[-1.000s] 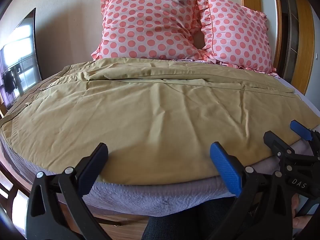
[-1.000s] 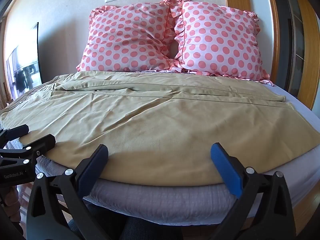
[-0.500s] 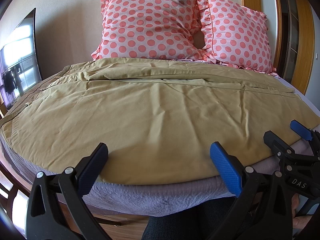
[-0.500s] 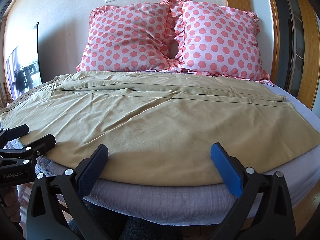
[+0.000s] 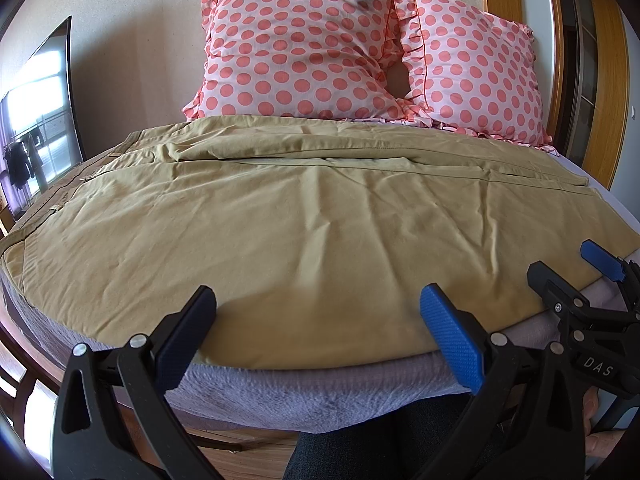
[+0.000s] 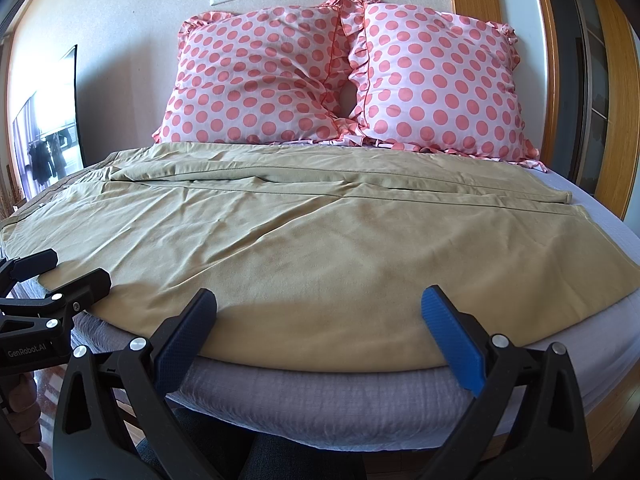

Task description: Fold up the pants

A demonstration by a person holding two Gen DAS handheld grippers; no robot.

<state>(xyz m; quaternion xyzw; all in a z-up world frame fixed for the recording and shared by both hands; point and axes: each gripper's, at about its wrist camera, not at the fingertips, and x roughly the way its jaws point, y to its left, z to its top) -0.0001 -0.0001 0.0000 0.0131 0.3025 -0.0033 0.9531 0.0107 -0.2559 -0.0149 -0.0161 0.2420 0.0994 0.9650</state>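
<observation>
Tan khaki pants (image 5: 304, 220) lie spread flat across the bed, waistband at the left, leg hems at the right; they also show in the right wrist view (image 6: 312, 240). My left gripper (image 5: 316, 320) is open and empty, hovering at the near edge of the pants. My right gripper (image 6: 318, 322) is open and empty at the same near edge, further right. The right gripper also shows at the right of the left wrist view (image 5: 568, 268), and the left gripper at the left of the right wrist view (image 6: 60, 272).
The bed has a lilac sheet (image 5: 320, 392) (image 6: 320, 392). Two pink polka-dot pillows (image 5: 296, 52) (image 6: 436, 84) lean on the wall at the head. A dark screen (image 5: 40, 112) stands at the left. Wooden door frames (image 6: 616, 100) are at the right.
</observation>
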